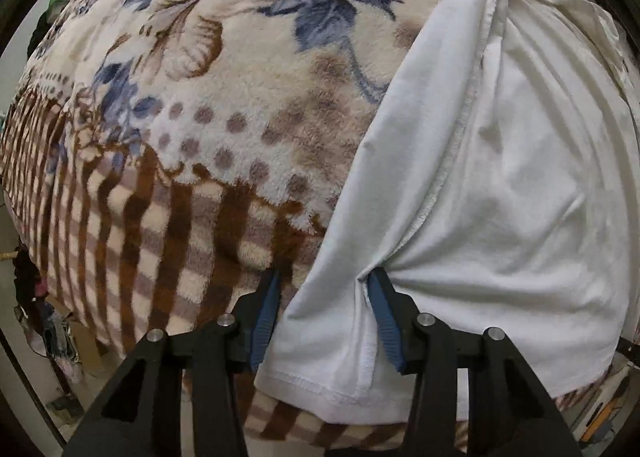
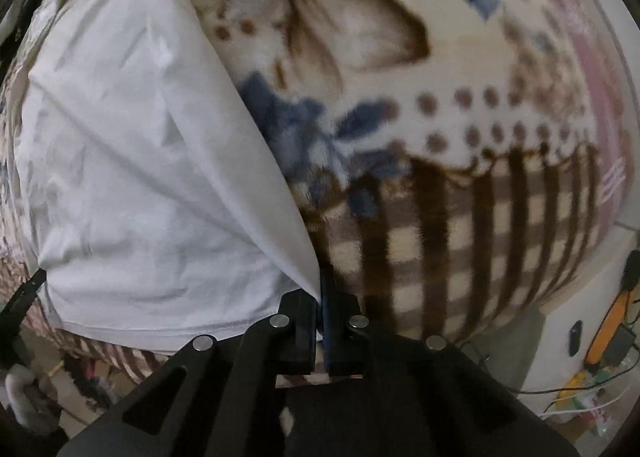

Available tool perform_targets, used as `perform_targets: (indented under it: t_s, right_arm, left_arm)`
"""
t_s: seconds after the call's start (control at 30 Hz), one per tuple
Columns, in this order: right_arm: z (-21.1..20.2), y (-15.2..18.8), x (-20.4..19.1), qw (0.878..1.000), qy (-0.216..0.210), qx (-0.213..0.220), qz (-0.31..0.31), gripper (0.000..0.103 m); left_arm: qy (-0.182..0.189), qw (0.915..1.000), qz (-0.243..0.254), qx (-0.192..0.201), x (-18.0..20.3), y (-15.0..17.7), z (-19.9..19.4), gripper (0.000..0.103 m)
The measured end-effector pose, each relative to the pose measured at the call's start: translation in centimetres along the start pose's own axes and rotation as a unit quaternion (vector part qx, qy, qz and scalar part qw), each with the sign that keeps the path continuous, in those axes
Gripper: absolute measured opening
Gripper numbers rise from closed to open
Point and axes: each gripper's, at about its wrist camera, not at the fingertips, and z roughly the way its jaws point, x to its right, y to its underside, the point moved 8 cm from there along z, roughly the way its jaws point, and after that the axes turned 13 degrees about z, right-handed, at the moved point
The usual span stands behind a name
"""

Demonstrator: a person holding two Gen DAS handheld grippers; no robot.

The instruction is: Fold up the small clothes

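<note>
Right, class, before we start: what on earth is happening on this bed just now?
A person is folding a white garment laid on a flowered blanket, with a hand-held gripper in each hand. The right hand-held gripper is shut on one edge of the garment near its hem. The left hand-held gripper straddles a fold at the opposite edge, cloth between its fingers, but it does not clearly pinch it yet. The garment lies mostly flat, already partly folded along one side.

1 white garment (image 1: 500,185) lies on 1 floral-and-checked fleece blanket (image 1: 208,137); 2 grippers, left gripper (image 1: 324,281) and right gripper (image 2: 322,285); each shows 2 fingers.
</note>
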Motion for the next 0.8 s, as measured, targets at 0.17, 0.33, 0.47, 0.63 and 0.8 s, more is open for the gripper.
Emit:
perform_targets:
  t_s: [0.17,0.33,0.47,0.63,0.8]
  right_arm:
    - [-6.5,-0.1,-0.8,0.999,-0.044,-0.013,-0.013,0.065]
    - [-16.0,-2.2,-2.1,0.995,-0.088,0.014,-0.041,0.079]
    - [-22.2,-8.1,-3.6,0.994,-0.082,0.052,-0.051,0.079]
    - [-24.1,-16.5,-2.1,0.992,-0.066,0.072,-0.078,0.079]
    - [-19.8,-24.4,-2.1,0.99,-0.074,0.056,-0.105,0.079]
  left_arm:
    - [0.01,0.999,-0.005,0.043,1.2,-1.5,-7.6,0.076]
    - [0.091,0.9911,-0.022,0.094,8.4,-3.0,-14.1,0.08]
    - [0.155,0.9836,0.044,0.082,19.9,-2.6,-14.8,0.08]
    - [0.186,0.9758,0.114,0.01,32.9,0.6,-10.6,0.08]
    - [0.206,0.9715,0.106,-0.048,41.5,2.6,-5.2,0.078]
